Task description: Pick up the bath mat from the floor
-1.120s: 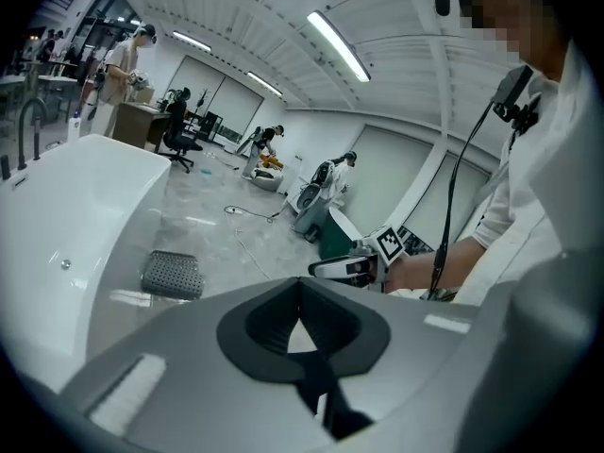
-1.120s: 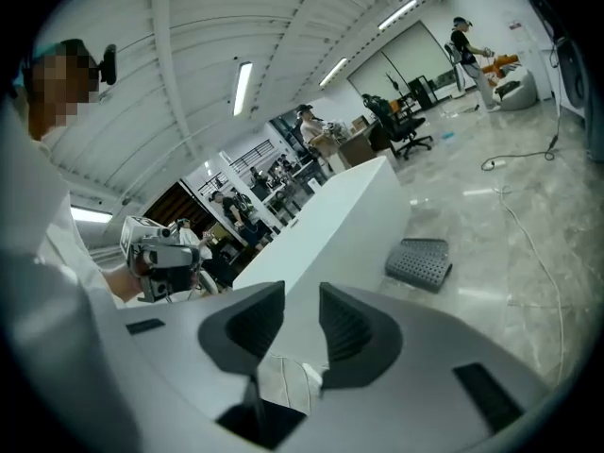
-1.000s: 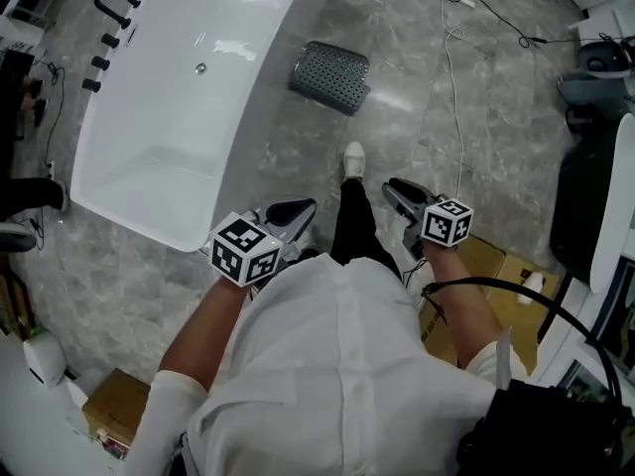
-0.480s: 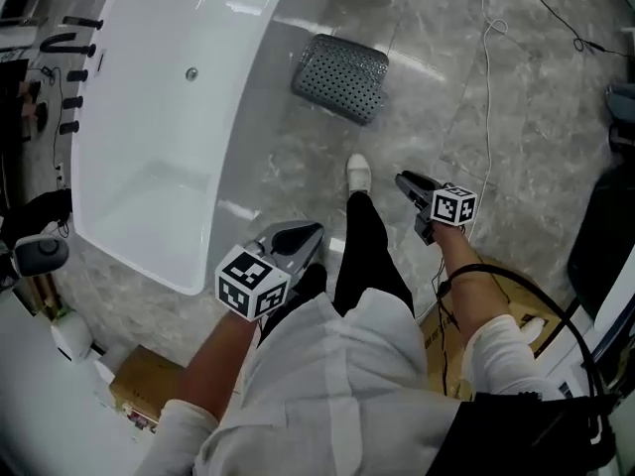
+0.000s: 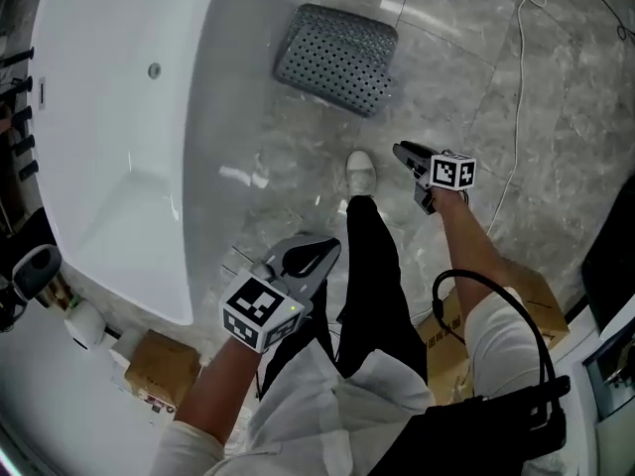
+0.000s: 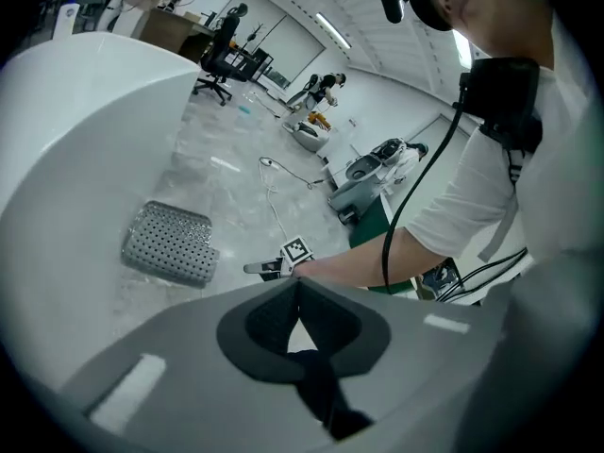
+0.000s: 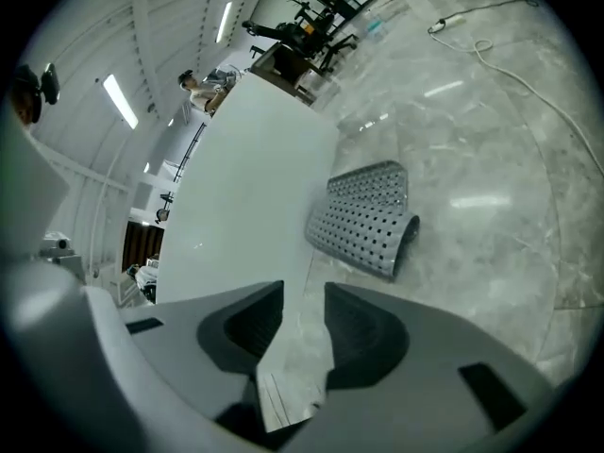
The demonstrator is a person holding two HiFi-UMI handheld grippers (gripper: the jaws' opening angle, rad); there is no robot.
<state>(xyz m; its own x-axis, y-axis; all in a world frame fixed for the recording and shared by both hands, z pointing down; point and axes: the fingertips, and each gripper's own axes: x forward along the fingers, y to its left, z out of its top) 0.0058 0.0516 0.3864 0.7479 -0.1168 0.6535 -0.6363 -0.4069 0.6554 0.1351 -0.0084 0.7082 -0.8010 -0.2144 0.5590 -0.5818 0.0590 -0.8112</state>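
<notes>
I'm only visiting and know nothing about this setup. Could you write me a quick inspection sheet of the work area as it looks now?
Surface: grey marble floor, glossy.
Job's things: grey perforated bath mat on the floor beside the bathtub, one edge curled, untouched.
Clutter: cardboard boxes on the floor beside the person.
Grippers: left gripper fingers together, empty; right gripper fingers apart, just opened further, nothing between.
Cables: white cable across the floor right of the mat; black cable by the person's right arm.
Surroundings: white bathtub; office chairs far off.

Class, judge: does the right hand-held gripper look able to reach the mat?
Probably yes: only bare floor lies between the right hand-held gripper and the mat; its jaws, just opened wider, hold nothing.
</notes>
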